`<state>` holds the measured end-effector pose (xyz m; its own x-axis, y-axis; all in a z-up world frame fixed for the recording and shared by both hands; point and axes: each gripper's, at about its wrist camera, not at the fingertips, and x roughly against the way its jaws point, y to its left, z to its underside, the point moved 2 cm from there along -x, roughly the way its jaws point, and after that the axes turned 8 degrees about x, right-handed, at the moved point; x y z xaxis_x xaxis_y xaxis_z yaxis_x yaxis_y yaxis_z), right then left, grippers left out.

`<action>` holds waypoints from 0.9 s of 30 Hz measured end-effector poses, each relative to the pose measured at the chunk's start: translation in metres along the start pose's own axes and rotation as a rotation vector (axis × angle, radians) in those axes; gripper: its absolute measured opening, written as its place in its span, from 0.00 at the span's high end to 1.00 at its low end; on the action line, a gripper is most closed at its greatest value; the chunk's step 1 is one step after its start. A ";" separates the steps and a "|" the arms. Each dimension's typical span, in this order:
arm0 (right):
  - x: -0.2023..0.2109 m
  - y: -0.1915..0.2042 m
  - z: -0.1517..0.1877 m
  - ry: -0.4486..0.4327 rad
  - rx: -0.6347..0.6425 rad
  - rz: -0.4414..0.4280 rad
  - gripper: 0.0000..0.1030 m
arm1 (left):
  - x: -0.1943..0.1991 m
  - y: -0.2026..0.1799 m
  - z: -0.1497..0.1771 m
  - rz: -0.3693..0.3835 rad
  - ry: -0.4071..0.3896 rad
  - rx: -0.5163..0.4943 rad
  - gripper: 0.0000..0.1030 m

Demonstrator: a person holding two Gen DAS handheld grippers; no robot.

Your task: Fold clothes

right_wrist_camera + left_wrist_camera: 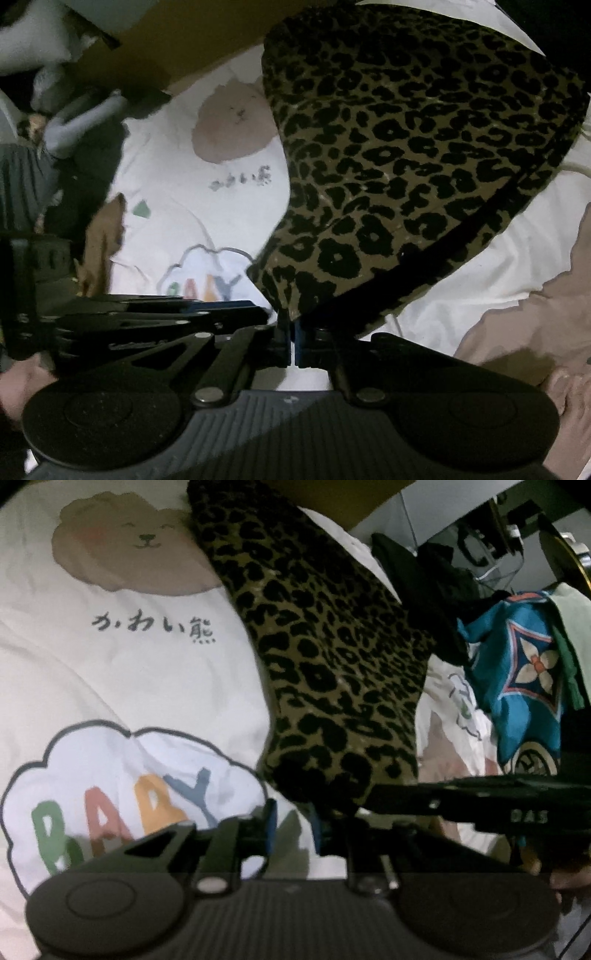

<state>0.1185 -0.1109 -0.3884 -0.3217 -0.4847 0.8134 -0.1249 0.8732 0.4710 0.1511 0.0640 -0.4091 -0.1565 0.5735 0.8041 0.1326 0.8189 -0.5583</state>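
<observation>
The leopard-print garment [332, 657] covers part of the bear print [125, 542] on the white sheet [147, 686]. Clothes behind the garment are blurred.

Each camera sits just behind its own tongs, looking forward and down, close over the bedding. The left view faces the sheet [147, 664] with the garment [332, 657] to its right; the right view faces the same garment [406, 147] from nearer, sharing that sheet [177, 206].
</observation>
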 end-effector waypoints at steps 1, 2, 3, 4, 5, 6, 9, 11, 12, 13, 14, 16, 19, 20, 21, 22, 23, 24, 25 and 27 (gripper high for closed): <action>0.003 -0.001 0.000 -0.007 -0.015 -0.008 1.00 | 0.001 0.000 -0.001 -0.001 -0.003 -0.001 0.81; 0.005 -0.003 0.000 -0.013 -0.031 -0.016 1.00 | 0.002 0.000 -0.003 -0.002 -0.007 0.001 0.80; 0.006 -0.004 0.001 -0.017 -0.043 -0.022 1.00 | 0.003 0.000 -0.006 -0.001 -0.012 0.006 0.80; 0.007 -0.005 0.003 -0.016 -0.050 -0.025 1.00 | 0.004 0.000 -0.007 0.001 -0.017 0.012 0.79; 0.007 -0.005 0.004 -0.014 -0.054 -0.027 1.00 | 0.005 0.000 -0.009 0.003 -0.023 0.017 0.79; 0.007 -0.005 0.006 -0.011 -0.057 -0.026 1.00 | 0.006 -0.001 -0.011 0.005 -0.028 0.023 0.79; 0.006 -0.005 0.011 0.009 -0.072 -0.020 1.00 | 0.007 0.000 -0.016 0.010 -0.038 0.036 0.77; 0.006 -0.007 0.013 0.023 -0.084 -0.009 0.99 | 0.007 -0.001 -0.019 0.013 -0.042 0.042 0.68; 0.007 -0.009 0.014 0.027 -0.088 -0.002 0.98 | 0.008 -0.003 -0.021 0.013 -0.045 0.041 0.65; 0.008 -0.010 0.014 0.028 -0.089 0.007 0.97 | 0.008 -0.005 -0.023 0.012 -0.048 0.036 0.63; 0.010 -0.011 0.013 0.026 -0.090 0.016 0.97 | 0.008 -0.006 -0.026 0.013 -0.053 0.032 0.61; 0.015 -0.015 0.012 0.022 -0.093 0.031 0.96 | 0.010 -0.009 -0.030 0.020 -0.063 0.030 0.61; 0.025 -0.022 0.009 0.005 -0.099 0.061 0.91 | 0.011 -0.012 -0.036 0.037 -0.080 0.039 0.61; 0.028 -0.026 0.007 -0.003 -0.102 0.074 0.90 | 0.012 -0.013 -0.039 0.044 -0.083 0.044 0.61; 0.032 -0.030 0.006 -0.013 -0.107 0.087 0.90 | 0.011 -0.014 -0.041 0.052 -0.084 0.044 0.61; 0.036 -0.034 0.005 -0.027 -0.116 0.101 0.90 | 0.011 -0.016 -0.043 0.060 -0.083 0.040 0.62; 0.040 -0.039 0.004 -0.042 -0.128 0.118 0.90 | 0.010 -0.019 -0.046 0.068 -0.080 0.028 0.62; 0.043 -0.043 0.003 -0.054 -0.138 0.135 0.90 | 0.009 -0.022 -0.049 0.074 -0.078 0.015 0.62; 0.046 -0.047 0.001 -0.065 -0.147 0.153 0.90 | 0.008 -0.025 -0.051 0.081 -0.075 0.004 0.62; 0.050 -0.054 -0.001 -0.087 -0.164 0.189 0.90 | 0.004 -0.031 -0.056 0.106 -0.067 -0.012 0.62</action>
<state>0.1103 -0.1830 -0.3725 -0.4052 -0.3015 0.8631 0.0962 0.9247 0.3683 0.2007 0.0395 -0.3774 -0.2063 0.6572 0.7250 0.1636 0.7536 -0.6366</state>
